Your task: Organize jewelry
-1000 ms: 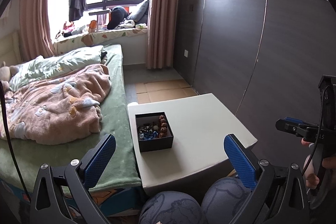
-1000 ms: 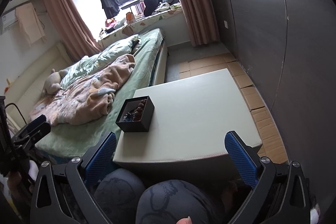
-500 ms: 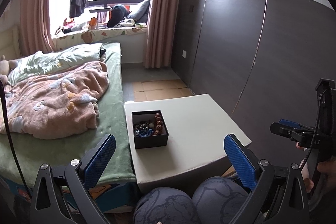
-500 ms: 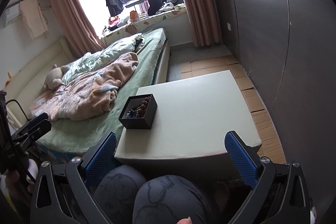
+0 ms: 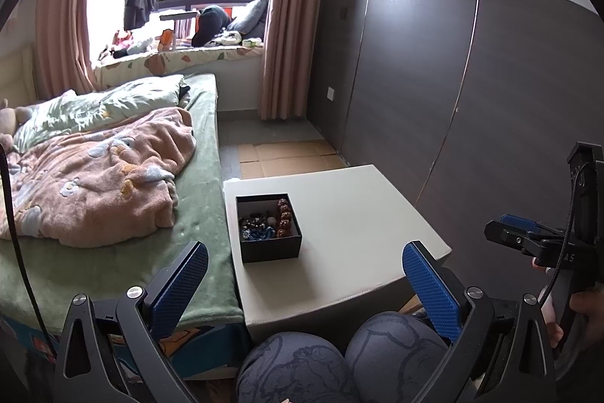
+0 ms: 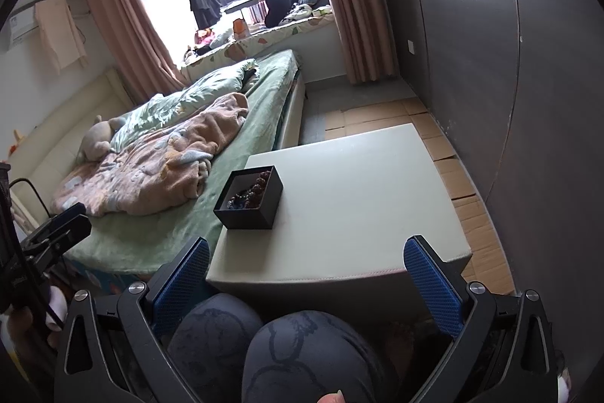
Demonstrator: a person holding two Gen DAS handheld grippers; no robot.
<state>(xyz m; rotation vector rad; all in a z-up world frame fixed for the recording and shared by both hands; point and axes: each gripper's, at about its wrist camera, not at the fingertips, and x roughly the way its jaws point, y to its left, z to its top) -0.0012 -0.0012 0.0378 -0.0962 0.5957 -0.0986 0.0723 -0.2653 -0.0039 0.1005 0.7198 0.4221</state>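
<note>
Left gripper and right gripper both spread wide, empty, above knees; black jewelry box at table's left edge, beside bed

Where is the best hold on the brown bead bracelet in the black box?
Judged from above: the brown bead bracelet lies along the right inner wall of the open black box, so come straight down with one finger inside its loop and pinch the beads.

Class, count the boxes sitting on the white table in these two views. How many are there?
1. A single open black box sits near the table's edge beside the bed, holding beaded jewelry. None other shows.
</note>
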